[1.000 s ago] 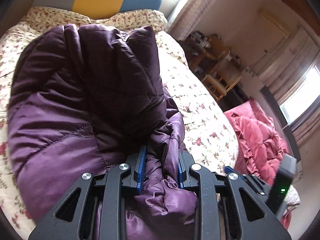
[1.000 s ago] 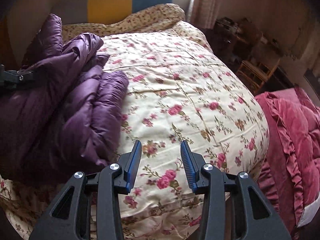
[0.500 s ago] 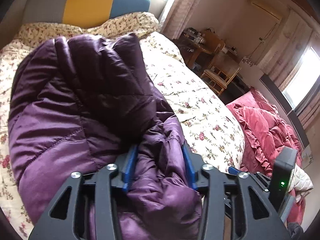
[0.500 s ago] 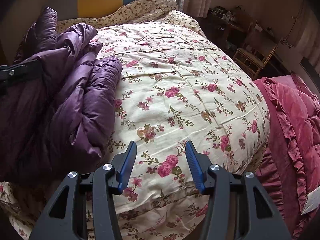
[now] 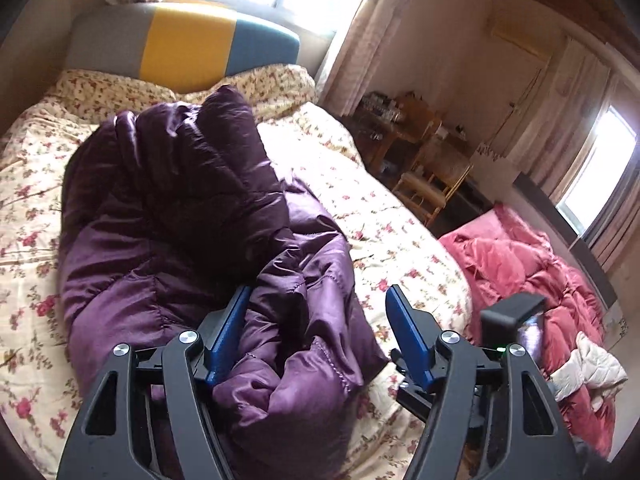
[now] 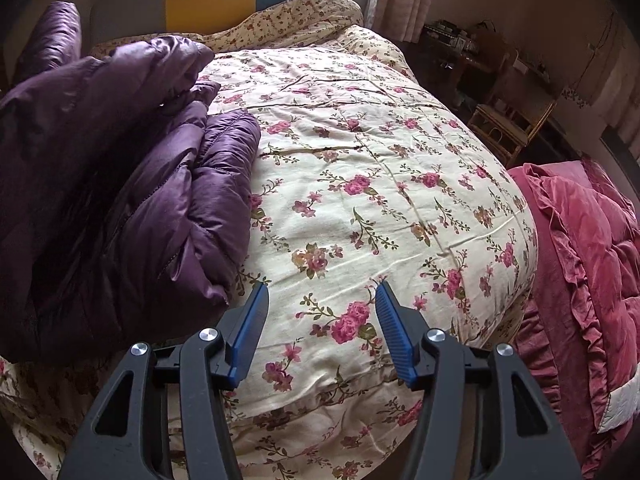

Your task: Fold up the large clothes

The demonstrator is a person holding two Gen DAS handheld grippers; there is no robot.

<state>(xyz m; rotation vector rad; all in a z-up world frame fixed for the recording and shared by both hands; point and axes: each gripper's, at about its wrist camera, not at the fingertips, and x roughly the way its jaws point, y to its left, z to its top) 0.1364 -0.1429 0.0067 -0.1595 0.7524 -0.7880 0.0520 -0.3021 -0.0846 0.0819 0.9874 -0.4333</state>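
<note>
My left gripper (image 5: 316, 336) has just been opening, its jaws now spread around the puffy purple quilted jacket (image 5: 168, 216) bundled on the floral bedspread (image 6: 360, 184), whose springy padding may unfold unweighted, while my right gripper (image 6: 320, 330) hangs open, empty.

Ahead of the right tool (image 6: 322, 296) the flowered bed cover (image 6: 360, 152) lies bare. To its left the purple jacket (image 6: 120, 184) bulks up; to its right a red quilt (image 6: 592, 248) blocks. The jacket (image 5: 192, 220) also fills the room before the left tool (image 5: 318, 300).
</note>
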